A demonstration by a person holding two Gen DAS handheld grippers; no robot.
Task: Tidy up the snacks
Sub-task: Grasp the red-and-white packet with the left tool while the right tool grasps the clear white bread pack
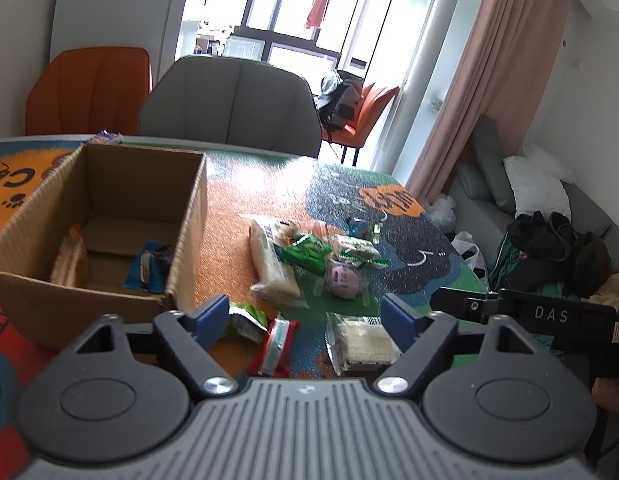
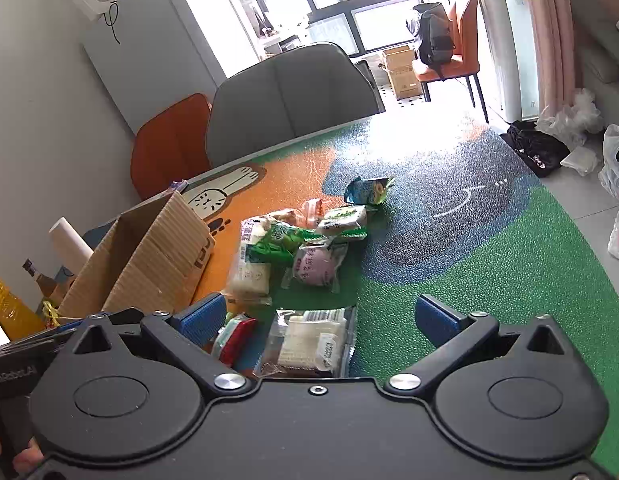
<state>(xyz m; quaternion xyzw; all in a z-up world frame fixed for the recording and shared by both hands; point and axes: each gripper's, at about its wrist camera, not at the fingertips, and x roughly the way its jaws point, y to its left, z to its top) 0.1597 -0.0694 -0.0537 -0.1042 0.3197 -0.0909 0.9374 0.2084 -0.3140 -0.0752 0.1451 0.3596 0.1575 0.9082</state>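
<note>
Both tools hover over the patterned table mat [image 2: 489, 272] with nothing between their fingers: the left gripper [image 1: 303, 316] stands wide apart above the near snacks, and the right gripper [image 2: 321, 316] is spread wide as well. The cardboard box [image 1: 189, 216], at ten o'clock in the left wrist view, already holds a blue wrapper [image 1: 147, 266] and a pale orange packet [image 1: 71, 258], so the job looks partly done, with the loose pile left to clear. Nearest the left tool, at about six o'clock between its fingers, lie a red packet [image 1: 275, 346] and a small green-and-white packet [image 1: 245, 320]; the clear pack of white wafers [image 2: 309, 342] sits just in front of the right tool. A sound next move would probably be to drop onto one flat packet squarely, pinch across its short side so the film does not slip, then lift it over the box wall before letting go. Farther off, toward twelve o'clock, a long pale bread pack [image 1: 269, 268], a green bag [image 1: 305, 254], a round purple bun [image 1: 343, 280] and a blue-green pouch [image 2: 367, 190] overlap or touch, so pulling one may drag its neighbour. The box's near wall stands close to the left finger and could catch it. A grey chair [image 1: 233, 100] and an orange chair [image 1: 89, 88] sit beyond the table.
</note>
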